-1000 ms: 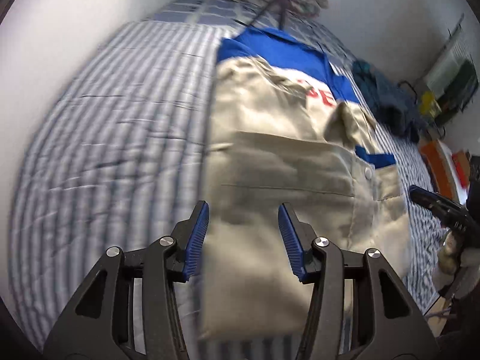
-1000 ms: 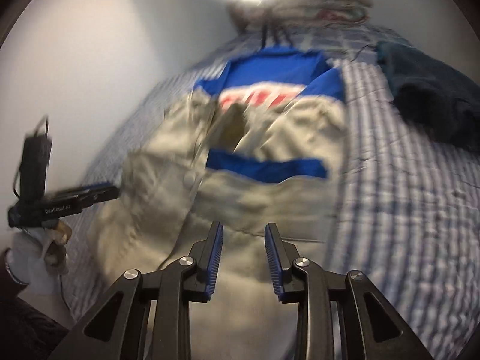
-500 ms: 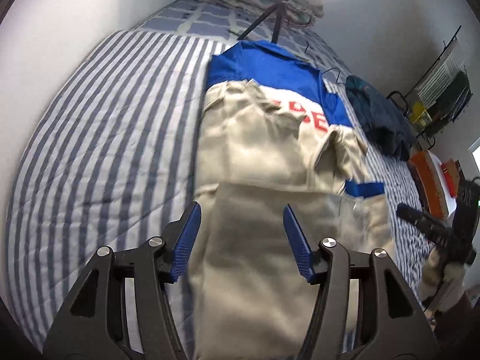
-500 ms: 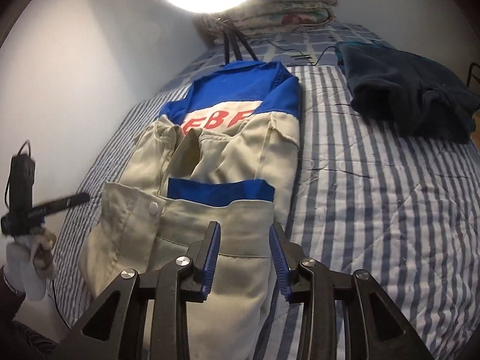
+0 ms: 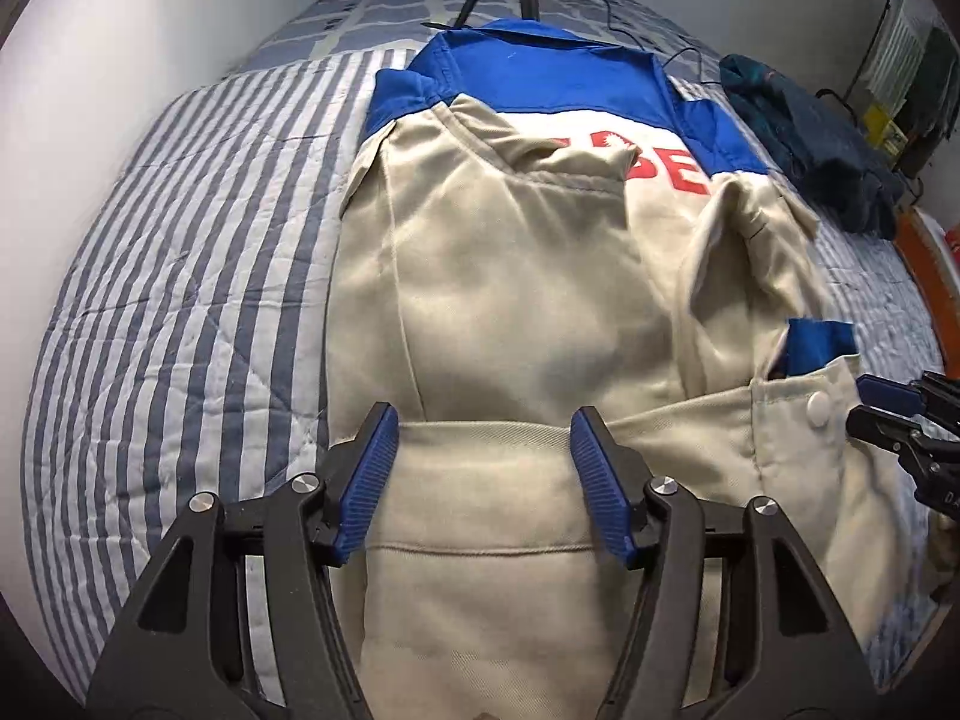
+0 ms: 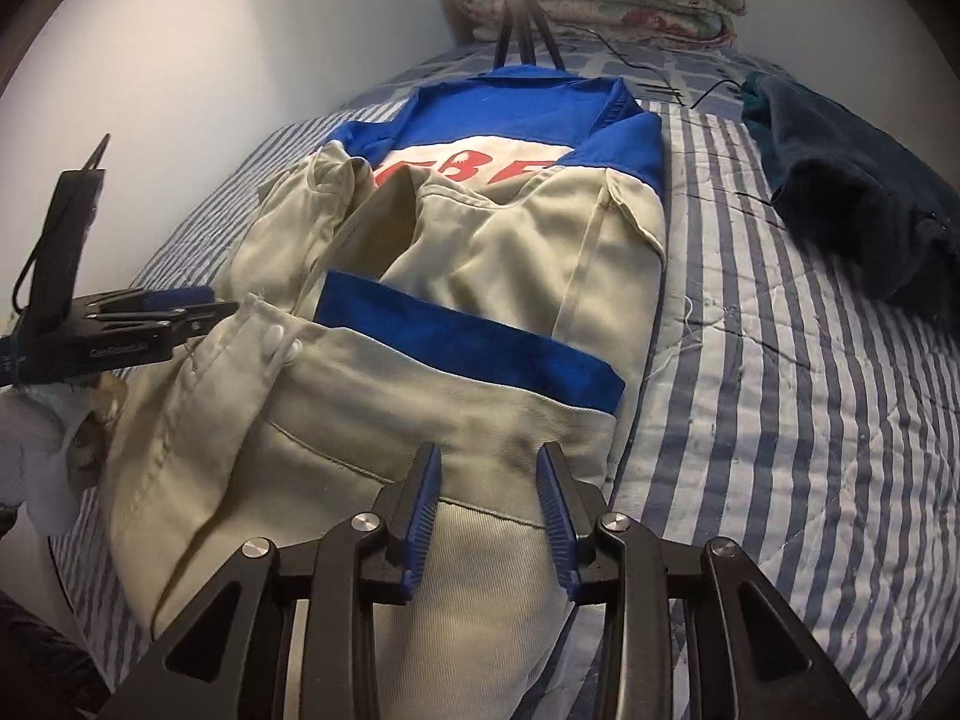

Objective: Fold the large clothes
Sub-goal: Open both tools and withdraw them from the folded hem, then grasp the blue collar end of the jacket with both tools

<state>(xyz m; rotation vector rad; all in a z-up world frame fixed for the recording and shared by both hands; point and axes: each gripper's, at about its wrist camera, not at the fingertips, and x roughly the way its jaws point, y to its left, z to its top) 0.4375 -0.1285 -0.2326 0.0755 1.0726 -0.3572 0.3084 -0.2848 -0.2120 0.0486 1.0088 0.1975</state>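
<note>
where it hung blurred, the jacket now lies flat.

Beige-and-blue jacket (red lettering) partly folded, flat on bed.

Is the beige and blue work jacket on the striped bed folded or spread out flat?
Partly folded. The beige and blue work jacket has both sleeves folded in and its bottom part doubled up over them, on the striped bedspread.

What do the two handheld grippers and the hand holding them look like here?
Both the left gripper and right gripper have black cut-out frames, silver pivot bolts and ribbed blue finger pads. In the right wrist view, the left one carries white lettering, too small to read, and is held in a white glove.
</note>
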